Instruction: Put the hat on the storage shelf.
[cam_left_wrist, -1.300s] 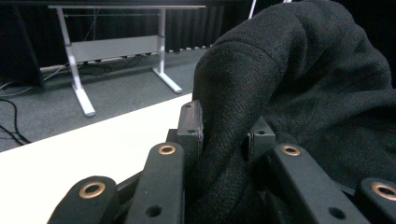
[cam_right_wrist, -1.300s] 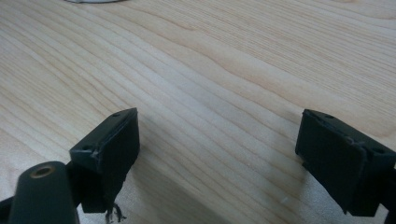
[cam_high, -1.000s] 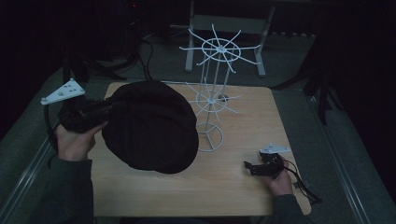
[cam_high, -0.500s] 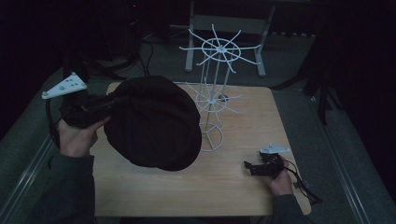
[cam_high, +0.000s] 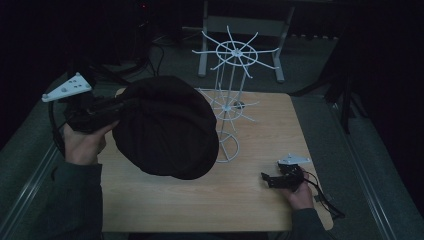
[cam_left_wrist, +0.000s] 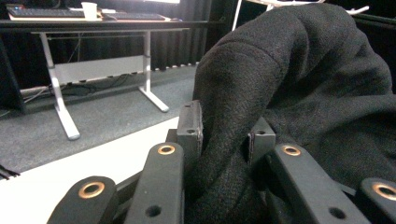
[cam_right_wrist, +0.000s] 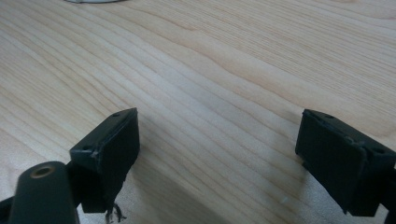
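The step in hand seemed to be the carrying of the black woollen flat cap (cam_high: 165, 127) toward the white wire hat stand (cam_high: 230, 95), probably to hang it on one of the prongs. The cap was lifted above the light wooden bench (cam_high: 260, 200), just beside the stand and partly in front of its lower ring.

The left hand-held gripper (cam_high: 117, 106) was closed on a fold at the edge of the cap; in the left gripper view the cloth was pinched tight between the two black pads (cam_left_wrist: 191, 126), with only the thickness of the fabric between them.

The right hand-held gripper (cam_high: 267, 179) rested low on the bench near its right front corner, its jaws standing wide apart with nothing between them.

The next move, I think, called for raising the cap higher and to the right, so that its hollow side comes over a prong tip, without pushing the light stand over.
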